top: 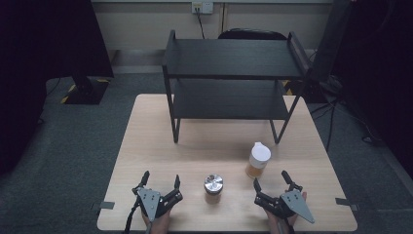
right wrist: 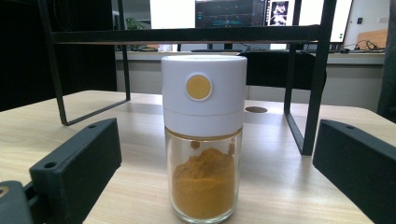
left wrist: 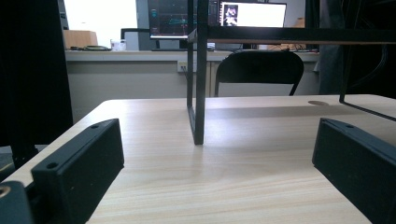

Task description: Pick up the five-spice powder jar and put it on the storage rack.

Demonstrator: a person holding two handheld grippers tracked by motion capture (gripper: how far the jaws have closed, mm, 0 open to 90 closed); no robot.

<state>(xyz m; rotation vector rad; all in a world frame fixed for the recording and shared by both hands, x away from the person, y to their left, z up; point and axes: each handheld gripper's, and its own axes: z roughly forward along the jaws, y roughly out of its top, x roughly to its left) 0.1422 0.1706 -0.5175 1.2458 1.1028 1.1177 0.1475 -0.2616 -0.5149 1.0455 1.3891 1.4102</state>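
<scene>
A white-capped spice jar (right wrist: 203,138) of orange powder stands upright on the table (top: 146,146), just ahead of the right gripper (top: 272,183), whose jaws are spread and empty. A metal-lidded jar (top: 213,187) stands between that gripper and the left gripper (top: 160,183), likewise spread and empty. A black two-tier shelf (top: 229,78) stands farther ahead of both.
</scene>
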